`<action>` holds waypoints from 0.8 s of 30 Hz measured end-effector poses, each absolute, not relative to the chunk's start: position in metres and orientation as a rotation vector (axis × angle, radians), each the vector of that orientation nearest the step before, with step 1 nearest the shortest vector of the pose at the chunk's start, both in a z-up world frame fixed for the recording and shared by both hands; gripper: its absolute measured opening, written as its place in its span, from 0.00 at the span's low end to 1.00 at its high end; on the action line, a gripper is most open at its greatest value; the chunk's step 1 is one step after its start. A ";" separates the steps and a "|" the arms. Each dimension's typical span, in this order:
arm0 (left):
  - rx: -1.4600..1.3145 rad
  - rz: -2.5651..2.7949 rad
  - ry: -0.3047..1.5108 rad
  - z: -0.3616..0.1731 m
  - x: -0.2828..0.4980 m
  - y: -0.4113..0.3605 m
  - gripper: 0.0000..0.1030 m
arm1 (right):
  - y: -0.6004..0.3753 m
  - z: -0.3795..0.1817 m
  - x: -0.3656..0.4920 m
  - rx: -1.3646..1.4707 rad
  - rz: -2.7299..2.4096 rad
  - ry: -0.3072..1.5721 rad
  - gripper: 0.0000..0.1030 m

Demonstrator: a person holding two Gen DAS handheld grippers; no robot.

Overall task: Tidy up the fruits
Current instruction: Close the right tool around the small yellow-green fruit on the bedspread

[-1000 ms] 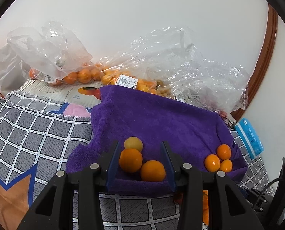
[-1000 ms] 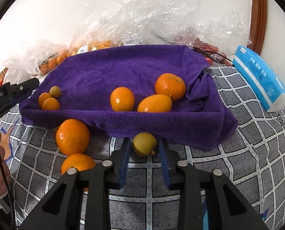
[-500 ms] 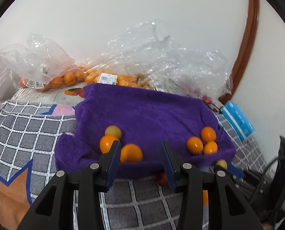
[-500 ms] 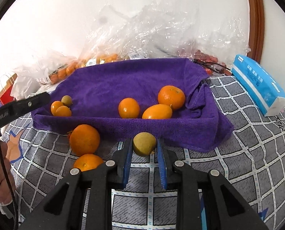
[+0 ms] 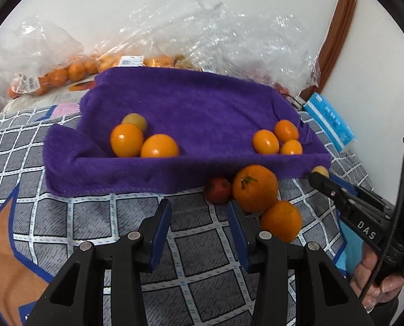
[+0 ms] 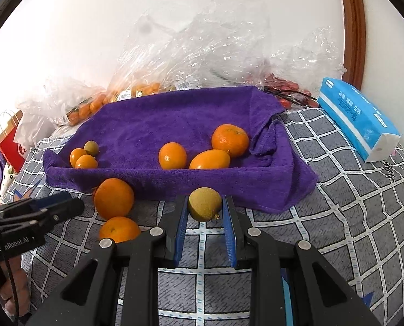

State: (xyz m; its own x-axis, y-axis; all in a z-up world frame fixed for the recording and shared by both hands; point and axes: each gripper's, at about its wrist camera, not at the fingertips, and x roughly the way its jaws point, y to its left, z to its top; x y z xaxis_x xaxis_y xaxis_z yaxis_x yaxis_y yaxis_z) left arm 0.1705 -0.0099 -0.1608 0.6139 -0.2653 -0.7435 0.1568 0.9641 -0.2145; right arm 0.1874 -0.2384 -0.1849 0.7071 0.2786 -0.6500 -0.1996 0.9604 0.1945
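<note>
Right tool (image 6: 205,212) pinching greenish fruit (image 6: 204,207), long axis seemingly crosswise; left tool (image 5: 199,214) spread, empty.

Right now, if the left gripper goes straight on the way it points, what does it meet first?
Probably the checked cloth just ahead of the open left gripper, then the purple towel's front fold. The small red fruit sits slightly right of that line; depth is unclear.

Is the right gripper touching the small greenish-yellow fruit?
Touching. The right wrist view shows the right gripper with both blue pads pressed on the greenish-yellow fruit.
</note>
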 end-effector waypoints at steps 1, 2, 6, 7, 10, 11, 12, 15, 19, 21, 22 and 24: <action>-0.124 -0.245 0.880 -0.162 0.171 -0.012 0.40 | -0.239 -0.185 0.188 0.113 0.266 0.742 0.24; -0.116 -0.245 0.883 -0.163 0.172 -0.013 0.40 | -0.239 -0.185 0.188 0.113 0.266 0.745 0.24; -0.101 -0.247 0.903 -0.165 0.177 -0.018 0.40 | -0.238 -0.184 0.188 0.107 0.268 0.740 0.24; -0.095 -0.250 0.906 -0.165 0.179 -0.020 0.40 | -0.238 -0.184 0.188 0.105 0.268 0.739 0.24; -0.068 -0.242 0.909 -0.165 0.182 -0.024 0.39 | -0.238 -0.184 0.188 0.104 0.268 0.738 0.24; -0.065 -0.241 0.909 -0.165 0.183 -0.025 0.38 | -0.238 -0.184 0.188 0.104 0.268 0.737 0.24; -0.066 -0.239 0.911 -0.166 0.184 -0.025 0.38 | -0.238 -0.184 0.188 0.104 0.268 0.737 0.24; -0.087 -0.240 0.913 -0.166 0.186 -0.023 0.38 | -0.238 -0.184 0.187 0.101 0.268 0.736 0.24; -0.096 -0.254 0.910 -0.167 0.188 -0.023 0.34 | -0.237 -0.183 0.187 0.094 0.267 0.734 0.24; -0.095 -0.264 0.910 -0.167 0.189 -0.024 0.31 | -0.236 -0.183 0.186 0.092 0.267 0.733 0.24; -0.096 -0.273 0.911 -0.167 0.189 -0.025 0.30 | -0.236 -0.183 0.186 0.093 0.267 0.733 0.24; -0.100 -0.293 0.912 -0.167 0.188 -0.025 0.22 | -0.236 -0.183 0.186 0.096 0.266 0.733 0.24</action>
State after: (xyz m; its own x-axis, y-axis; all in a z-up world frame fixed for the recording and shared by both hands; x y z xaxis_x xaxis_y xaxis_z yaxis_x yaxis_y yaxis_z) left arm 0.1881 -0.0251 -0.1671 0.5755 -0.2921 -0.7639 0.2079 0.9556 -0.2087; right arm 0.1864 -0.2364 -0.1829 0.7114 0.2731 -0.6475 -0.2065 0.9620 0.1788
